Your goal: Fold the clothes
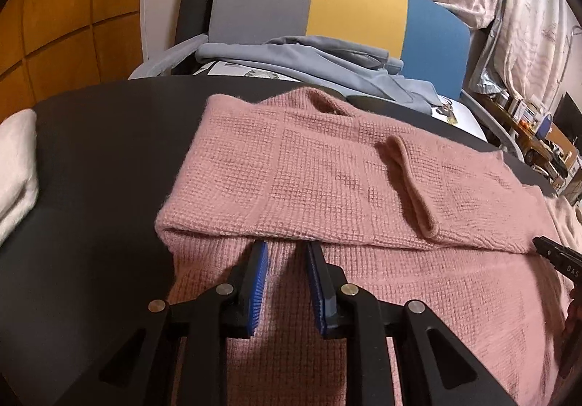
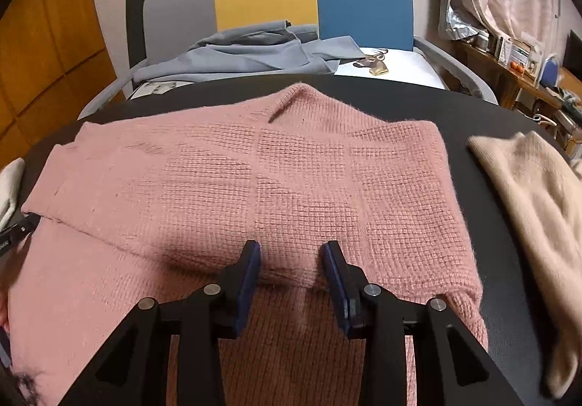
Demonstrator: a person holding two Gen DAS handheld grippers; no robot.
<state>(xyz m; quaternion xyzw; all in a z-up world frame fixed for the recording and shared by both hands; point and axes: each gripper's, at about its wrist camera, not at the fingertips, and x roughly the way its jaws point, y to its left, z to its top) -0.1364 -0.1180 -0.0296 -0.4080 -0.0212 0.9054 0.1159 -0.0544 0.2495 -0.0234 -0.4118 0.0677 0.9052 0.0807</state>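
Pink sweater lies flat on the table, top part and sleeves folded in; fold edge sits just ahead of both claws. Left claw and right claw are both spread, pinching nothing, tips over the knit. Likely left: fold the bottom half up. Cream garment, right of the right claw, is unfolded.
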